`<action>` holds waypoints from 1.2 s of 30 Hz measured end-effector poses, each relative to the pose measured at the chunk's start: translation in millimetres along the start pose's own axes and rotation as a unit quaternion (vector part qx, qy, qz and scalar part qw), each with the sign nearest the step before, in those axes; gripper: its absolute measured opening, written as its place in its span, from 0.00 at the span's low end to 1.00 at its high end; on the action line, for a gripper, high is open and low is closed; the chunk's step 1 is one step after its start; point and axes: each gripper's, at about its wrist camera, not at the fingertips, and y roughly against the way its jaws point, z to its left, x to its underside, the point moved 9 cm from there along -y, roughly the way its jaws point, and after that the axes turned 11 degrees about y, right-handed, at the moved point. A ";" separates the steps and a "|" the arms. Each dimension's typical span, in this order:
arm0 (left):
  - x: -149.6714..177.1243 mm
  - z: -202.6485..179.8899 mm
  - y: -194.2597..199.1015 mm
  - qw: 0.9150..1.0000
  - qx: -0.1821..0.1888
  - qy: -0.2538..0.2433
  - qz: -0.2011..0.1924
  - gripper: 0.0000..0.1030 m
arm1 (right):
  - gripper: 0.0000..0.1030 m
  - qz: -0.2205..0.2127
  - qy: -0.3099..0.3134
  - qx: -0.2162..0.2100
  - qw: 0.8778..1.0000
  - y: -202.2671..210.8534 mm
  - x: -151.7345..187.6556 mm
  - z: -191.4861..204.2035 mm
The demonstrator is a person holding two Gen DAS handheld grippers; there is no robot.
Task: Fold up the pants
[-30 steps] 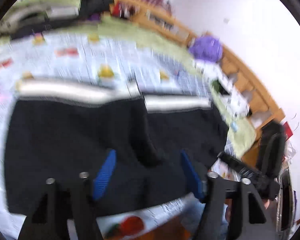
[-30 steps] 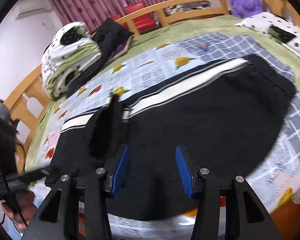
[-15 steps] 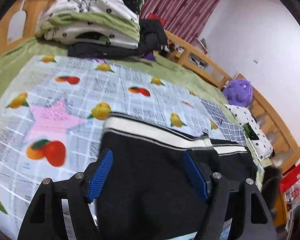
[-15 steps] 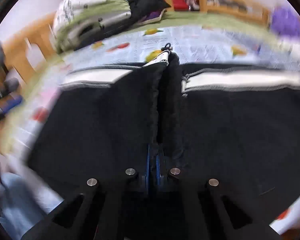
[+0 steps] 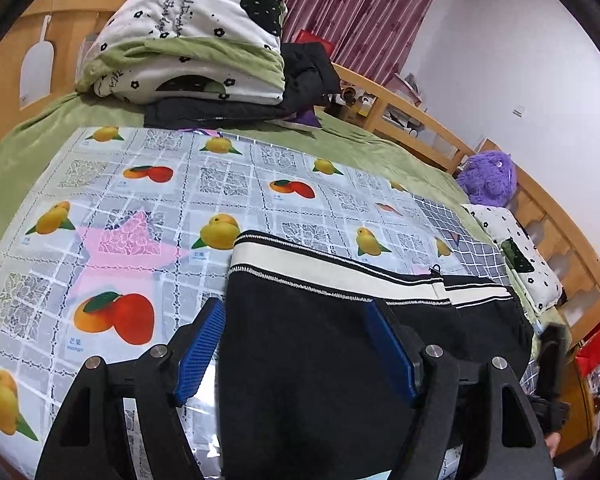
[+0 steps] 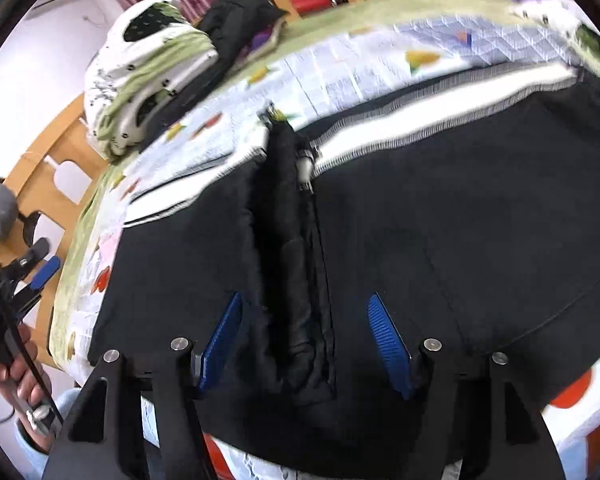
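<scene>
Black pants with a white striped band along their far edge lie flat on the fruit-print cover. My left gripper is open, its blue pads straddling the pants' left end. In the right wrist view the pants spread wide, with a raised fold running up their middle. My right gripper is open, pads on either side of that fold. The left gripper shows at the far left of the right wrist view.
A pile of folded quilts and dark clothes sits at the head of the bed. A wooden rail runs along the far side. A purple plush toy and a spotted pillow lie at the right.
My right gripper was shut on the middle fold half a second ago and has now opened. My left gripper has swung to the pants' left end and settled there, open.
</scene>
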 end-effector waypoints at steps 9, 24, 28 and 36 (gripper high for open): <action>-2.3 14.9 -4.3 0.999 -0.009 0.030 0.005 0.69 | 0.16 -0.044 0.014 -0.086 0.995 46.4 -6.2 12.2; 41.4 28.1 -15.5 0.994 -0.054 0.017 0.093 0.69 | 0.54 -0.072 0.086 0.019 0.994 61.8 -42.4 12.9; 64.4 42.8 -21.2 0.991 -0.060 0.034 0.113 0.69 | 0.59 -0.044 0.088 0.013 0.995 27.3 -88.3 5.8; 88.7 53.3 -43.9 0.992 -0.062 0.023 0.106 0.68 | 0.18 0.010 0.072 -0.011 0.997 -48.7 -115.9 -4.2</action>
